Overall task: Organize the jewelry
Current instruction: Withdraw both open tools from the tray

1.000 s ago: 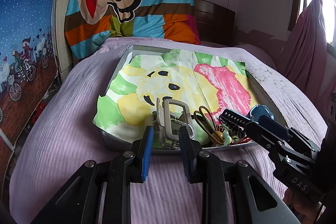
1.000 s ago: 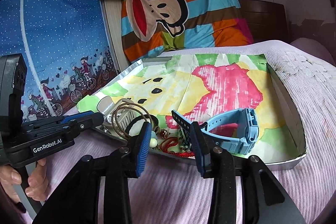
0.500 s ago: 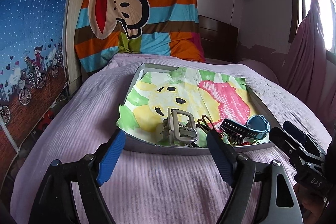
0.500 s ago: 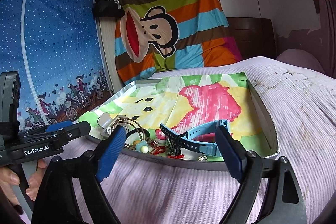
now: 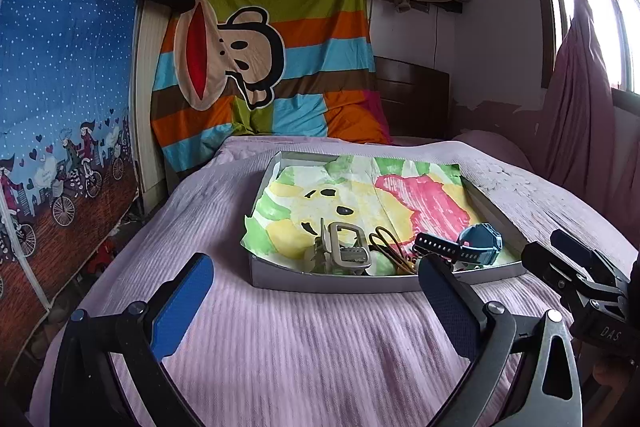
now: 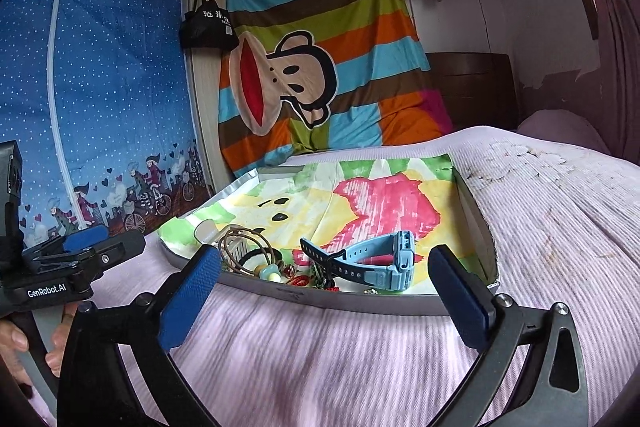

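Observation:
A shallow grey tray (image 5: 332,281) lined with a coloured cartoon paper lies on the pink bed. Along its near edge lie a blue watch (image 5: 478,247) (image 6: 384,261), a grey clip (image 5: 346,249), brown hair bands (image 6: 244,247) and small red and green trinkets (image 6: 298,277). My left gripper (image 5: 316,291) is wide open and empty, held over the bedspread short of the tray. My right gripper (image 6: 324,283) is wide open and empty, just short of the tray's near rim; it also shows at the right of the left wrist view (image 5: 568,267).
A pink ribbed bedspread (image 5: 300,339) covers the bed. A striped monkey blanket (image 5: 260,67) hangs over the dark headboard (image 5: 412,99). A blue printed curtain (image 5: 60,107) is at the left, pink curtains (image 5: 576,107) and a window at the right.
Both grippers have opened from nearly shut to wide open and pulled back from the tray. The jewellery lies where it was.

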Motion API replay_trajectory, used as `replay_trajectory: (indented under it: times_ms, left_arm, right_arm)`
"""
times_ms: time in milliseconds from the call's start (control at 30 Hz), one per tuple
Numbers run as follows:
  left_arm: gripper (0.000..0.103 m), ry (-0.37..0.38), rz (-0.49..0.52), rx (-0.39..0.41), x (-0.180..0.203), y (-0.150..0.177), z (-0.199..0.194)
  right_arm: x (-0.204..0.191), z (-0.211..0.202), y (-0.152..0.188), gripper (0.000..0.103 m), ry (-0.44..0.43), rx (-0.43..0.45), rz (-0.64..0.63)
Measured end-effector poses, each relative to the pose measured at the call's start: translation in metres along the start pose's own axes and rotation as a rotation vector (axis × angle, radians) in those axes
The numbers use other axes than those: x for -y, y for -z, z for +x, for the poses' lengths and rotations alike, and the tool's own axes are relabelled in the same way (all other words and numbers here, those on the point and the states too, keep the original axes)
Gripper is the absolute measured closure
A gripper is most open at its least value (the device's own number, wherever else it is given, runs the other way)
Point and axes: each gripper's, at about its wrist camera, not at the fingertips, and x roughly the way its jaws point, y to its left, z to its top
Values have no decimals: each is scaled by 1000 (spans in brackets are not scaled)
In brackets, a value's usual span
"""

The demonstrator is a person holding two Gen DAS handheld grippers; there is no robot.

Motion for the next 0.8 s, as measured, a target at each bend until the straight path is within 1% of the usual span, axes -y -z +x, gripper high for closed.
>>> replay_trajectory:
  times_ms: [267, 567, 800]
  left_arm:
    - [0, 1, 23, 33, 7, 5, -13]
    - [0, 2, 8, 62, 8, 8, -32]
    - [0, 0, -13, 65, 6, 17, -49]
  right_arm:
    - [2, -18, 3, 1, 10, 29, -6]
    - [4, -37, 6, 1, 20, 47, -7]
    - [1, -58, 12, 1, 25, 50, -25]
